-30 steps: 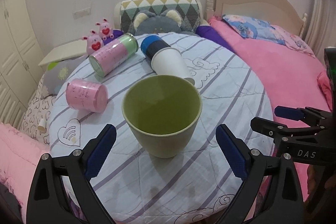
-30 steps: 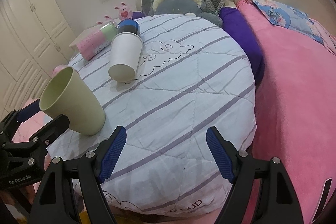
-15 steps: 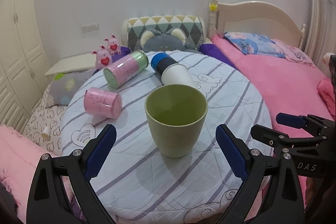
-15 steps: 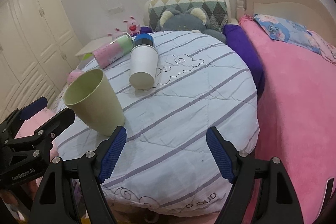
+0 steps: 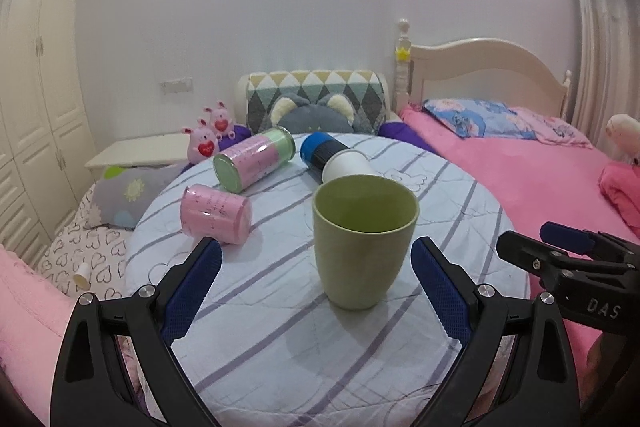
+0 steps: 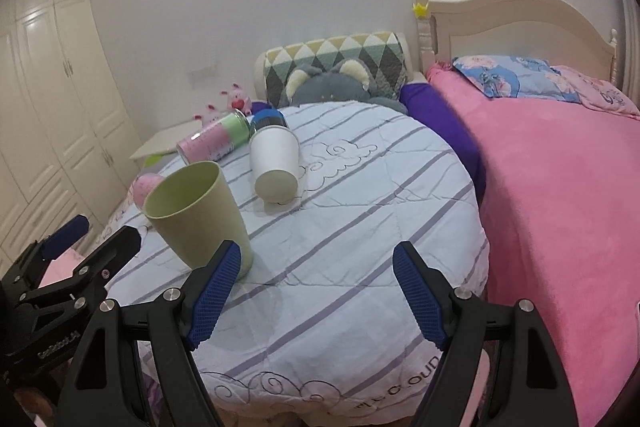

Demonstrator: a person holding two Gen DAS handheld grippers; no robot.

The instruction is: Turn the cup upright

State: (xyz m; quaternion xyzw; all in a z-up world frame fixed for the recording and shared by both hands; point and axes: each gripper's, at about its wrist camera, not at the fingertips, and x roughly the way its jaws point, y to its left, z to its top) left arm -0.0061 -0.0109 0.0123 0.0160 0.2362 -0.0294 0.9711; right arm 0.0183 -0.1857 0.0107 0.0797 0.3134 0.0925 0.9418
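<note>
- The green cup (image 5: 362,241) (image 6: 198,217) is standing upright, mouth up, on the striped tabletop (image 5: 280,339) (image 6: 360,239).
- The left gripper (image 5: 316,291) (image 6: 90,233) is sitting short of the cup with its fingers (image 5: 192,291) spread wide and holding nothing; the cup is showing between them without touching either.
- The right gripper (image 6: 316,301) (image 5: 536,241) is pointing at bare cloth to the right of the cup, its fingers (image 6: 418,301) parted wide and empty.
- In the right wrist view, the left finger pad is overlapping the base of the cup; contact cannot be determined.
- A white cup (image 5: 346,167) (image 6: 276,163) is lying on its side behind the green cup, with a blue cup (image 5: 320,155) (image 6: 268,119) lying beyond it.
- A pink-green can (image 5: 252,163) (image 6: 212,143) and a pink cup (image 5: 216,213) (image 6: 144,187) are lying on their sides to the left.
- A pink bed (image 5: 540,179) (image 6: 560,195) is lying to the right of the tabletop.
</note>
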